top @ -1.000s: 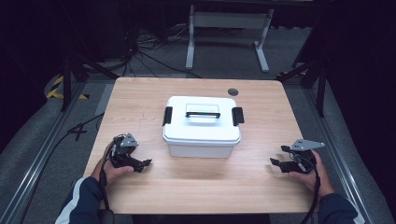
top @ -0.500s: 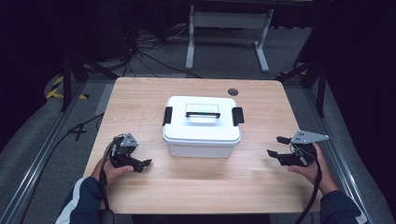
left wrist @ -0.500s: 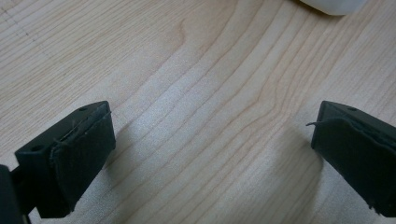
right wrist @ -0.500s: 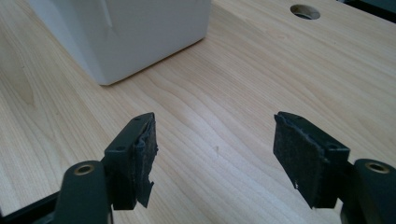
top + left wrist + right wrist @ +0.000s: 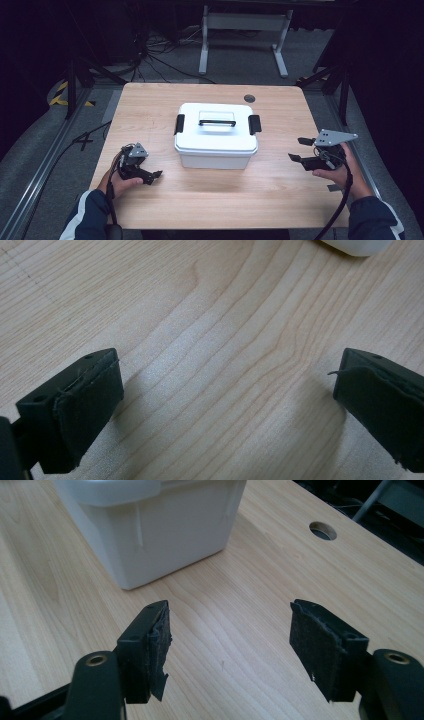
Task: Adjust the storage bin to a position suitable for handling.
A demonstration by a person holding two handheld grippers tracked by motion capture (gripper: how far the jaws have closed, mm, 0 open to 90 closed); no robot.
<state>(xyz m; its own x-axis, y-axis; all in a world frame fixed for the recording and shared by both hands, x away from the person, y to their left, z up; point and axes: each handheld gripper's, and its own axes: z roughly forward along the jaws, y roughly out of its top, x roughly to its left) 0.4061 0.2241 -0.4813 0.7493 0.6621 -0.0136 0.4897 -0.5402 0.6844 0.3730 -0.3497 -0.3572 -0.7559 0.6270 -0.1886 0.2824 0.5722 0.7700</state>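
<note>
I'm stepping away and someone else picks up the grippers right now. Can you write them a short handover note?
Left gripper: open, empty, low over the table, on the near left of the white box.
Right gripper: open, empty, raised off the right of the box, jaws pointing toward it.
Box: mid-table, lid on, both black side latches look closed, handle lying flat.
Done: nothing on the box yet.
Left: likely closing in on the side latches; all handling is still to do.

White box cut off by top edge in right gripper view; contents hidden under its lid.
</note>
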